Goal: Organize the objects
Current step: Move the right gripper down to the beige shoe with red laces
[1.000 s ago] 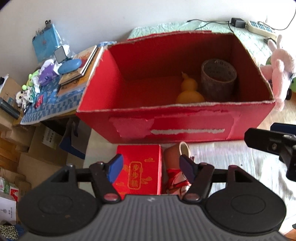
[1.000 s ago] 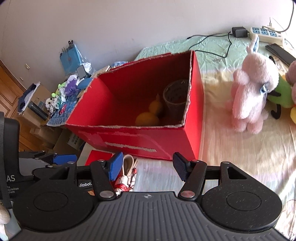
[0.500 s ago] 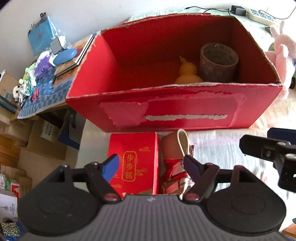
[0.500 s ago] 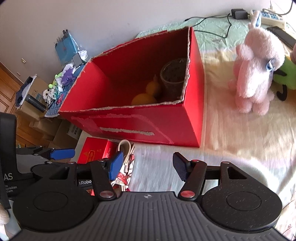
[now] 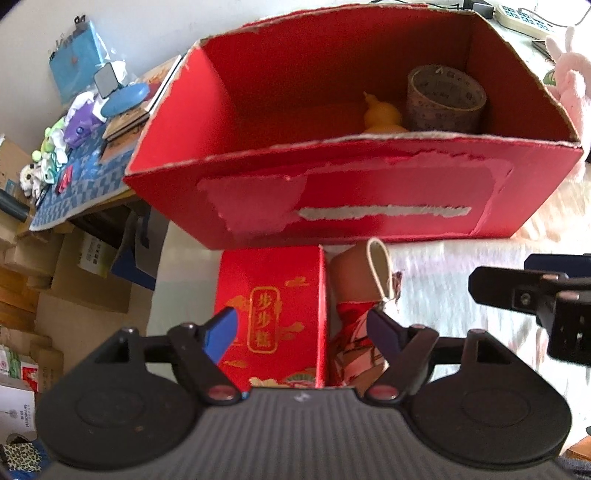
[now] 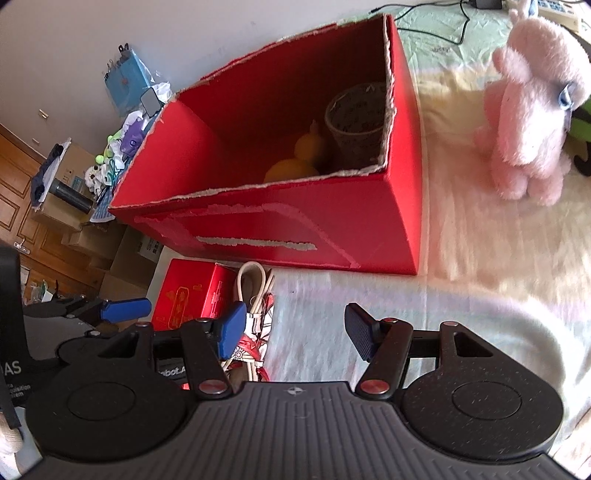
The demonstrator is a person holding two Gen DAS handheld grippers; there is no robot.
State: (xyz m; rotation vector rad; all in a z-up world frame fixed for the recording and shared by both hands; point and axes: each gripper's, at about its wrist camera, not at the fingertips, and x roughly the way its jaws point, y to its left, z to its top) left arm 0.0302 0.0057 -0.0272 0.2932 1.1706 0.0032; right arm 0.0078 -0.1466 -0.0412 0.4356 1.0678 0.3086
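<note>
A large open red cardboard box (image 5: 369, 206) (image 6: 295, 229) stands on the bed. Inside it are a yellow gourd (image 5: 382, 116) (image 6: 295, 162) and a brown tape roll (image 5: 445, 99) (image 6: 356, 122). In front of the box lie a small red gift box (image 5: 273, 314) (image 6: 192, 291) and a brown cup with a patterned red pouch (image 5: 360, 295) (image 6: 255, 295). My left gripper (image 5: 303, 328) is open just above the small red box and cup. My right gripper (image 6: 295, 328) is open and empty over the sheet, right of the pouch.
A pink plush rabbit (image 6: 532, 110) stands right of the big box, with a green toy behind it. A cluttered side table (image 5: 81, 125) with books and small toys lies left. Cardboard boxes (image 5: 74, 266) sit on the floor beyond the bed's left edge. A power strip (image 5: 528, 18) lies far back.
Both grippers have moved forward and down toward the small red box and cup; the big box now looms larger. Both jaws stay open.
</note>
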